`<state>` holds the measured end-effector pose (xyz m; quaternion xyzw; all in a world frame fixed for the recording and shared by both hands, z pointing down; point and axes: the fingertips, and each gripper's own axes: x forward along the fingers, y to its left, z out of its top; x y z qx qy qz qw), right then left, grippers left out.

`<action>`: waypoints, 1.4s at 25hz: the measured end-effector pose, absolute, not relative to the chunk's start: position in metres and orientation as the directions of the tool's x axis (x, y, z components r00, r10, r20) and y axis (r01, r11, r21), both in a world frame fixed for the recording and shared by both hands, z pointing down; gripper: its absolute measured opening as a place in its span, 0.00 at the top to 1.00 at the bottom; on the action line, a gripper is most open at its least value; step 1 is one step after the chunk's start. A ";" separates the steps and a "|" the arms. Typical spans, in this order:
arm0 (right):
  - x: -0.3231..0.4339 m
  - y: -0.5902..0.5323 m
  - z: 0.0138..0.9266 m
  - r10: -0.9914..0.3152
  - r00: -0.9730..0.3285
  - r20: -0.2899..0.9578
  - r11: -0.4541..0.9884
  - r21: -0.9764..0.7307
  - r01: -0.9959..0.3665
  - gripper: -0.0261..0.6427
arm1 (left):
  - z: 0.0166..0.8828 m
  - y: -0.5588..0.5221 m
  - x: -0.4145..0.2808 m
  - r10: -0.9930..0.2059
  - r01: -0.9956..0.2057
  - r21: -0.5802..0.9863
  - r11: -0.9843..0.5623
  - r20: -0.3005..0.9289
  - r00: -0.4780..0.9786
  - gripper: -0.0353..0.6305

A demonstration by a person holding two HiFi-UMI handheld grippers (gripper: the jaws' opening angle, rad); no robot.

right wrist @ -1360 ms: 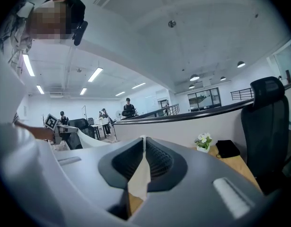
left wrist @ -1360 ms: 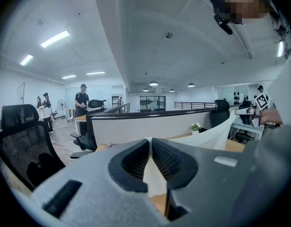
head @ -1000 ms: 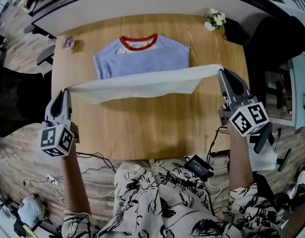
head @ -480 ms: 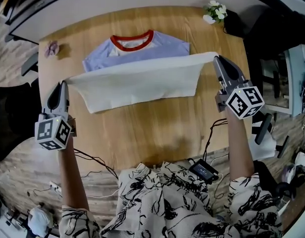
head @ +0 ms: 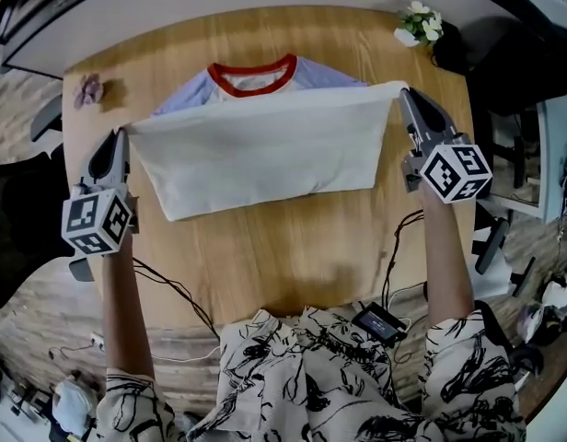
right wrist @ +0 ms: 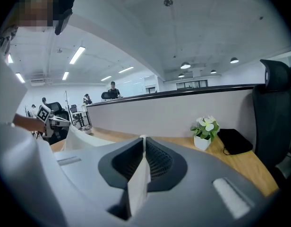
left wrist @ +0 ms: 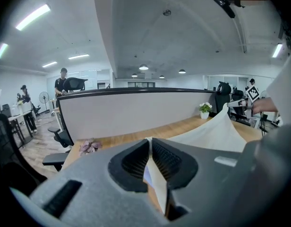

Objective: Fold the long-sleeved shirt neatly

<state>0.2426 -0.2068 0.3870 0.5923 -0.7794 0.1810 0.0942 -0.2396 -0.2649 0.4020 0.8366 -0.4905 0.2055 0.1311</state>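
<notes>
Cream fabric is stretching taut between the two grippers, a broad panel of the long-sleeved shirt [head: 265, 150] lifted above the wooden counter [head: 293, 247]. The left gripper [head: 121, 136] is clamping one corner of the raised edge and the right gripper [head: 405, 95] the other. In both gripper views the jaws are pressing tight on a thin fold of cloth. The panel's lower edge is lying on the counter nearer the person, while its held edge is hanging just short of the red collar [head: 253, 74]. Lavender shoulders are peeking out beyond it. Where the sleeves are lying I cannot tell.

To my eye this is the bottom-to-top fold, the hem end being laid over the body toward the neckline. What it is asking for next is an even lowering of both corners so the edge lands straight and square below the collar. Only then should the jaws let go. A potted plant [head: 420, 28] is standing clear at the far corner.
</notes>
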 end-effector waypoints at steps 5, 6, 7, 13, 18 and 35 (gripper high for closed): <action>0.243 -0.240 0.413 -0.866 -0.284 0.410 0.248 -0.140 -0.959 0.92 | 0.431 -0.292 -0.238 -0.749 -0.875 0.016 -0.484 0.509 0.424 0.90; 0.244 -0.246 0.419 -0.861 -0.284 0.422 0.249 -0.137 -0.959 0.92 | 0.438 -0.297 -0.237 -0.743 -0.874 0.015 -0.486 0.519 0.422 0.90; 0.244 -0.252 0.425 -0.856 -0.284 0.433 0.250 -0.134 -0.959 0.92 | 0.445 -0.302 -0.237 -0.736 -0.873 0.014 -0.488 0.530 0.420 0.90; 0.244 -0.279 0.466 -0.813 -0.267 0.517 0.247 -0.108 -0.963 0.92 | 0.487 -0.321 -0.239 -0.693 -0.870 0.010 -0.492 0.601 0.399 0.90; 0.246 -0.285 0.502 -0.772 -0.240 0.588 0.230 -0.093 -0.969 0.92 | 0.517 -0.330 -0.237 -0.657 -0.859 -0.001 -0.512 0.644 0.391 0.90; 0.250 -0.295 0.574 -0.648 -0.230 0.726 0.278 -0.056 -0.959 0.91 | 0.575 -0.339 -0.235 -0.587 -0.831 -0.058 -0.553 0.735 0.339 0.90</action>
